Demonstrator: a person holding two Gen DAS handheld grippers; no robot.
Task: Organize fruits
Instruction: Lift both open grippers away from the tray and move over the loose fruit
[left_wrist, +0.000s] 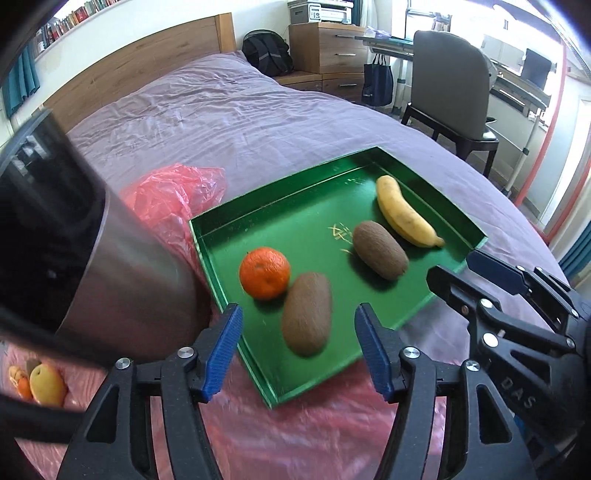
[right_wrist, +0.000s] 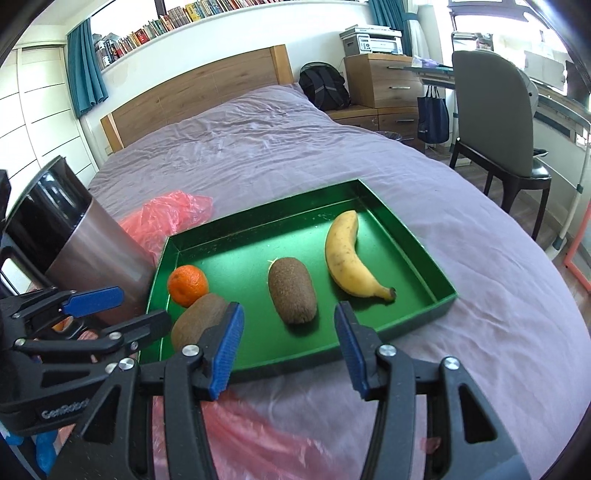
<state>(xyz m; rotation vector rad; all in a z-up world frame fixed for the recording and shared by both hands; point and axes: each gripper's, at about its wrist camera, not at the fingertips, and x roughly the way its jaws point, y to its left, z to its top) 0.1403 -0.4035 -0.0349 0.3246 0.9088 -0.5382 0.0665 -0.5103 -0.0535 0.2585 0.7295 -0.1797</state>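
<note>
**A:** Start at your far left. What stands there?

**B:** A metal canister (right_wrist: 92, 254) with a dark top, on the bed (right_wrist: 258, 155), touching the tray's left wall as far as you can tell. Behind it lies crumpled red plastic (right_wrist: 166, 218), and more of that plastic spreads under the tray's near-left corner. In the left wrist view the canister's shiny side mirrors some yellow and orange fruit (only a reflection, so where that fruit really lies you cannot tell).

**A:** And your left gripper?

**B:** Your left gripper (left_wrist: 299, 345) hangs over the tray's near edge, jaws apart with nothing pressed between the blue pads. The nearer kiwi (left_wrist: 306, 314) lies on the tray floor below the gap, untouched.

**A:** Now the tray itself.

**B:** The green tray (right_wrist: 295, 206) sits flat on the purple bedcover. From left to right in it: the orange (right_wrist: 187, 285) in the left part, touching the nearer kiwi just in front of it; then a second kiwi (right_wrist: 292, 290) near the middle, well apart from the first; then the banana (right_wrist: 345, 258) along the right side, its stem end toward you.

**A:** Your right gripper?

**B:** Your right gripper (right_wrist: 290, 349) hovers before the tray's near wall, jaws about half spread and empty, with the second kiwi beyond the gap.

**A:** Further right?

**B:** A grey chair (right_wrist: 495, 122) at a desk beside the bed.
</note>
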